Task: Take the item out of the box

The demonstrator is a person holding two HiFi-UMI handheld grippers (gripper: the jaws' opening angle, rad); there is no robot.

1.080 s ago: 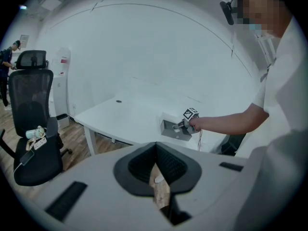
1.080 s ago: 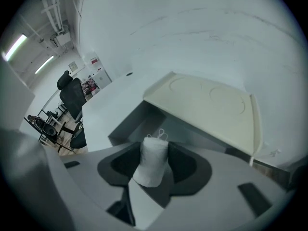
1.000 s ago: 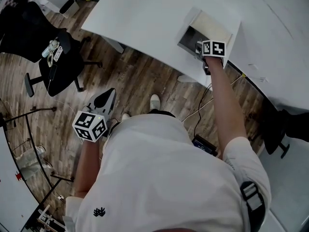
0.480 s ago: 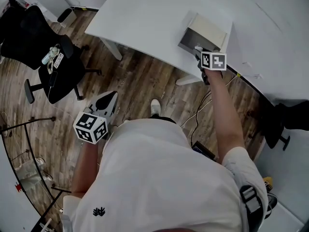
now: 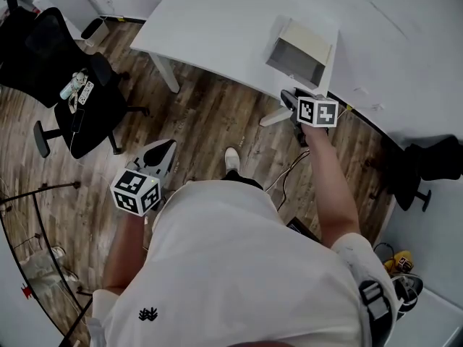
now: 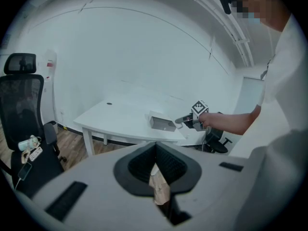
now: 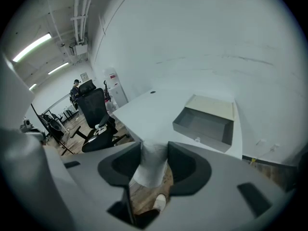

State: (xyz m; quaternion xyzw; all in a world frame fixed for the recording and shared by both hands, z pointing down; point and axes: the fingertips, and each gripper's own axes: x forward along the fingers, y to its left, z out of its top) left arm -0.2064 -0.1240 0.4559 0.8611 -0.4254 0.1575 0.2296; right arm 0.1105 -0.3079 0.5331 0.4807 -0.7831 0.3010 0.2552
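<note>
Right gripper (image 5: pixel 291 100) holds whitish item (image 7: pixel 150 168).

The desk (image 5: pixel 217 27) is showing plain white. The box (image 5: pixel 293 55) is showing grey walls and a cream flap. The item (image 7: pixel 151 163) is looking off-white. The floor (image 5: pixel 202 132) is showing brown wood grain, and the chair (image 5: pixel 87 110) is showing black.

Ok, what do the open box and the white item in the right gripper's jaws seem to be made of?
The box: probably rigid cardboard, matte grey inside, cream lid; its thin, straight, sharp-cornered walls suggest that. The white item: something soft and matte, perhaps cloth or foam; its surface looks faintly mottled, its outline rounded. Not certain.
</note>
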